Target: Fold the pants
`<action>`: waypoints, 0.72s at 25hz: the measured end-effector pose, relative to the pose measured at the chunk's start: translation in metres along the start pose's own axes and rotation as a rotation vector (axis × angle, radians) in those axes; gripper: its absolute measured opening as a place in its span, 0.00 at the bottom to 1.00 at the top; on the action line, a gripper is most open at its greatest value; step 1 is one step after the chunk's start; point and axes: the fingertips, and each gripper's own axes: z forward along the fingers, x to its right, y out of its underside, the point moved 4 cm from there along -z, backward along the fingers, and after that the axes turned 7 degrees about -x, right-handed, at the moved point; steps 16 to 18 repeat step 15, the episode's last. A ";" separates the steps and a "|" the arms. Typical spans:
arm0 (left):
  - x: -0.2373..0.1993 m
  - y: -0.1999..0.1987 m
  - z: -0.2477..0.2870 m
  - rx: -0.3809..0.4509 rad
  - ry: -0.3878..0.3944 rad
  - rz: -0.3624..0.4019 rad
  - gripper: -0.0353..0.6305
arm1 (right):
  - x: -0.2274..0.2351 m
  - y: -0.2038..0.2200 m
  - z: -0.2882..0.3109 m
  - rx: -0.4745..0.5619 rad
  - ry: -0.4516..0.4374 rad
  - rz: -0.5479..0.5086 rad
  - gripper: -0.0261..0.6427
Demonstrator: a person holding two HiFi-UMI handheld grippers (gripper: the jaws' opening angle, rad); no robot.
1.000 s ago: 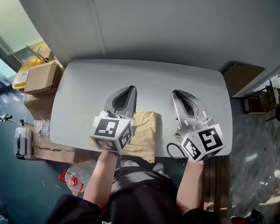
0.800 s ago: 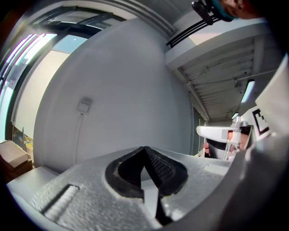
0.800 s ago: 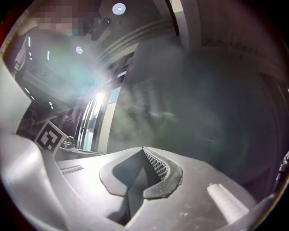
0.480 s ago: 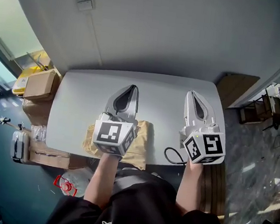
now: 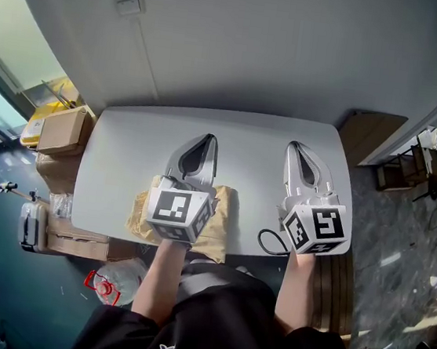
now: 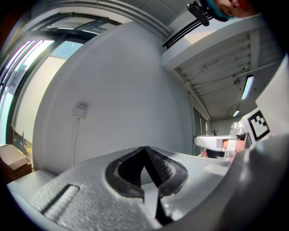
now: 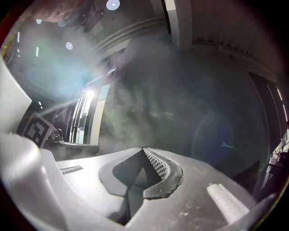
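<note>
The tan pants lie folded into a small stack at the near edge of the white table. My left gripper hovers over the stack's left half and hides part of it; its jaws are shut and empty. My right gripper is held to the right of the pants, apart from them, shut with nothing in it. In the left gripper view the left gripper has its pads pressed together against a plain wall. In the right gripper view the right gripper is likewise closed, in front of a dim hazy room.
Cardboard boxes are stacked on the floor left of the table. A brown wooden piece stands at the right. A black cable loop hangs by the right gripper. A wall switch is beyond the table.
Both grippers have lifted a little and shifted. The right one swung from pointing up-left to nearly straight ahead, farther from the pants. The pants stay folded in place.
</note>
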 end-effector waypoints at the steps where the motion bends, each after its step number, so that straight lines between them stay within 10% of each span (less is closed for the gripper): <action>1: 0.001 0.001 0.001 -0.003 0.002 0.001 0.06 | 0.001 0.001 0.000 -0.002 0.000 0.000 0.04; 18: 0.004 -0.001 0.007 0.007 0.009 0.003 0.06 | 0.003 0.011 0.005 -0.027 -0.024 0.007 0.04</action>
